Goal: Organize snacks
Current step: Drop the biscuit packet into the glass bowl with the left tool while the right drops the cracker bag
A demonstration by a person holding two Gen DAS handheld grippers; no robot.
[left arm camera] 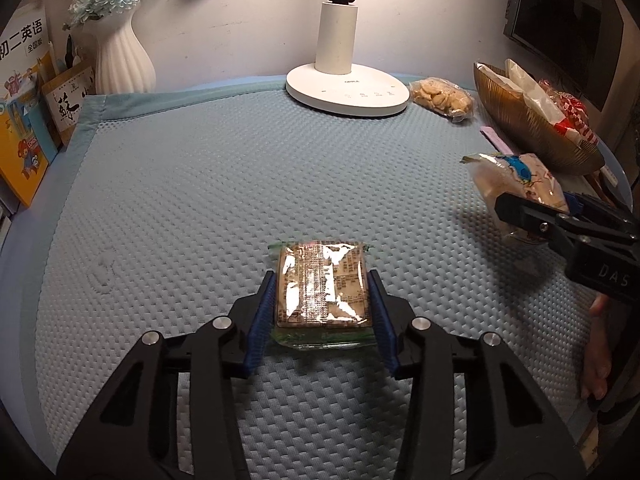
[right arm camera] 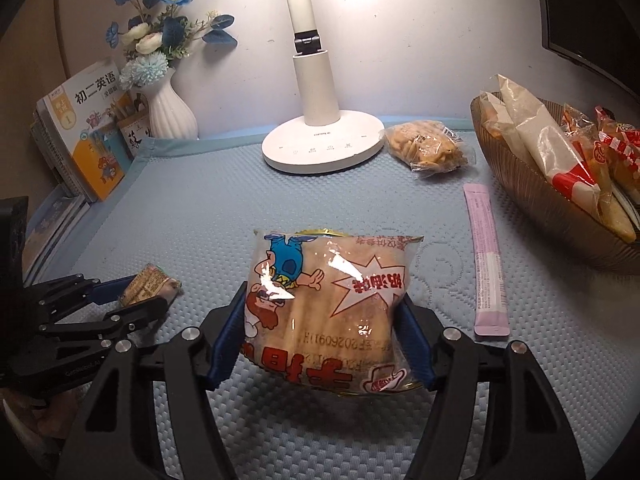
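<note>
The left gripper [left arm camera: 322, 300] is closed onto a small flat cracker packet [left arm camera: 322, 286], just above the blue mat [left arm camera: 180, 184]. The right gripper [right arm camera: 324, 320] clamps a cartoon-printed snack bag [right arm camera: 324, 300] above the mat, near the bowl [right arm camera: 532, 196] of snacks.

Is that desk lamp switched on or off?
On. In the right wrist view the desk lamp has a bright glow along its upper arm that spills onto the wall behind; its head is out of frame.

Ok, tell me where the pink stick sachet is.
In the right wrist view the pink stick sachet lies flat on the blue mat, right of centre, between the cartoon snack bag and the bowl.
</note>
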